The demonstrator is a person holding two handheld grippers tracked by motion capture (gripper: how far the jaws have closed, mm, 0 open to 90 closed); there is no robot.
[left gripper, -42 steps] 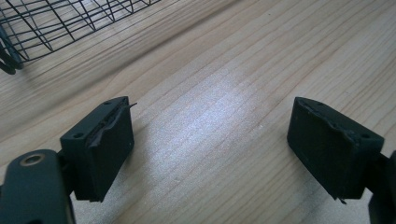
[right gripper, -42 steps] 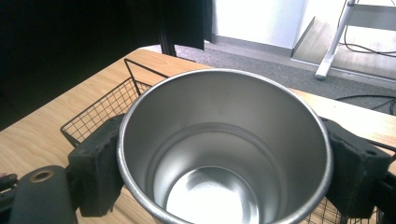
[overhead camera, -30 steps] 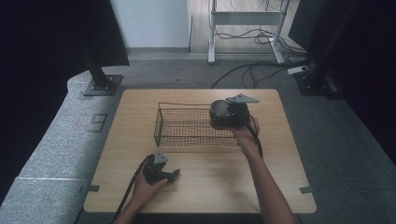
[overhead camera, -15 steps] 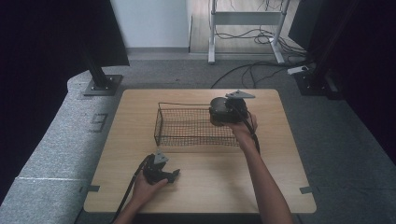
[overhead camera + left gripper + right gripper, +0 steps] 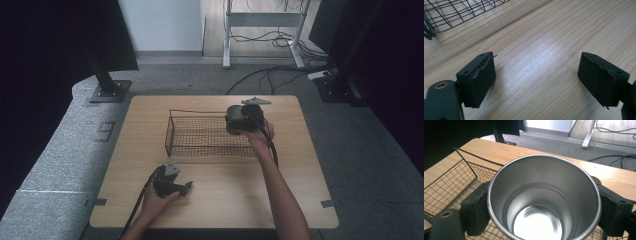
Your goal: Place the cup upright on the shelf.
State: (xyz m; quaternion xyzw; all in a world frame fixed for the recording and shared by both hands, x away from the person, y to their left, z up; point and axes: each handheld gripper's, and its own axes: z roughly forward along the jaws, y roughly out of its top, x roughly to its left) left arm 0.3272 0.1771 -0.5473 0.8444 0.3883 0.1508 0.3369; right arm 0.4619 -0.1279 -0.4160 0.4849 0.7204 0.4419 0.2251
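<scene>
Little changed since earlier frame: right tongs (image 5: 240, 120) stay clamped on steel cup (image 5: 544, 200), held over basket (image 5: 200, 135) right end. Left tongs (image 5: 175, 186) rest wide open, empty, on counter (image 5: 300, 165). Cup likely headed into basket.

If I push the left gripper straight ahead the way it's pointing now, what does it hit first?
Probably the bare table top: the open left gripper tilts down at it. The wire basket sits off to one side.
</scene>
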